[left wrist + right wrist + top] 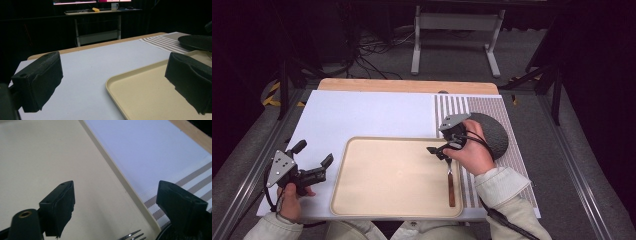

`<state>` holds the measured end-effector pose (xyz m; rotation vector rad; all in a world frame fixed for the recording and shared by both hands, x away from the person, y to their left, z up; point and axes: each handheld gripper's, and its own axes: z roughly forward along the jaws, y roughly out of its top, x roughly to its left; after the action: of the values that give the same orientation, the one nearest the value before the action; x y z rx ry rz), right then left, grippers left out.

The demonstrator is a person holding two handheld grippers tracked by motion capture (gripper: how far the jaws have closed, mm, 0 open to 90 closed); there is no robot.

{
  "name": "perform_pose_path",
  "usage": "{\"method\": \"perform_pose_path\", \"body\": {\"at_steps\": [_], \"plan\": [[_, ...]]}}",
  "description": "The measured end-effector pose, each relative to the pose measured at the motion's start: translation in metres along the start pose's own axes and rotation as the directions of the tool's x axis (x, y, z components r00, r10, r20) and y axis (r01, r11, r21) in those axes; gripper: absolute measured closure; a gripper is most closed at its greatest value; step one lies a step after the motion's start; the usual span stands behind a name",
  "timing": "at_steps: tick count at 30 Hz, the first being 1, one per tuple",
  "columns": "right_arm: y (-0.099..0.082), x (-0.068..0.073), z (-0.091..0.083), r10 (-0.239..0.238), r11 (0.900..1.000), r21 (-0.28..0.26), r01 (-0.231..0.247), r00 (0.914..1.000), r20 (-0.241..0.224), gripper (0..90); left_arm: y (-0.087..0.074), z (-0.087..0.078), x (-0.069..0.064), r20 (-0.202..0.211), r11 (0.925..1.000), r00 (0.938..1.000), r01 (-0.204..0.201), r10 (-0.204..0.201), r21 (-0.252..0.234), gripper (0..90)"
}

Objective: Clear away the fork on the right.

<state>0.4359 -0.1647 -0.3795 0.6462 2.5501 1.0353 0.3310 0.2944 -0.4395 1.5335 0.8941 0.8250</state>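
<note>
- Left gripper [316,167], held low in the person's left hand [292,192], jaws wide apart, empty.
- Right gripper [435,150], gripped by the right hand [472,150], jaws spread, nothing between them.

Dim lab or studio, metal-framed rig table [242,200], floor cables [372,50] (tangled), lit monitor [75,2]

Beige tray [362,200], brown-handled fork [451,189], striped placemat [452,107]
</note>
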Motion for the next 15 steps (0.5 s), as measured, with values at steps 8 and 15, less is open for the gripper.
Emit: {"method": "perform_pose_path", "body": {"at_steps": [8,15], "plan": [[-0.001,0.004,-0.024,-0.017,0.9966,-0.081,0.018,0.9998,0.009,15.9,0.0,0.002,0.0,0.003,1.0,1.0,0.003,-0.003,-0.005,1.9],[-0.012,0.003,-0.048,-0.006,0.9884,-0.152,0.01,0.9996,0.029,16.6,0.001,0.001,0.0,0.002,1.0,1.0,0.003,-0.003,-0.006,1.9]]}}
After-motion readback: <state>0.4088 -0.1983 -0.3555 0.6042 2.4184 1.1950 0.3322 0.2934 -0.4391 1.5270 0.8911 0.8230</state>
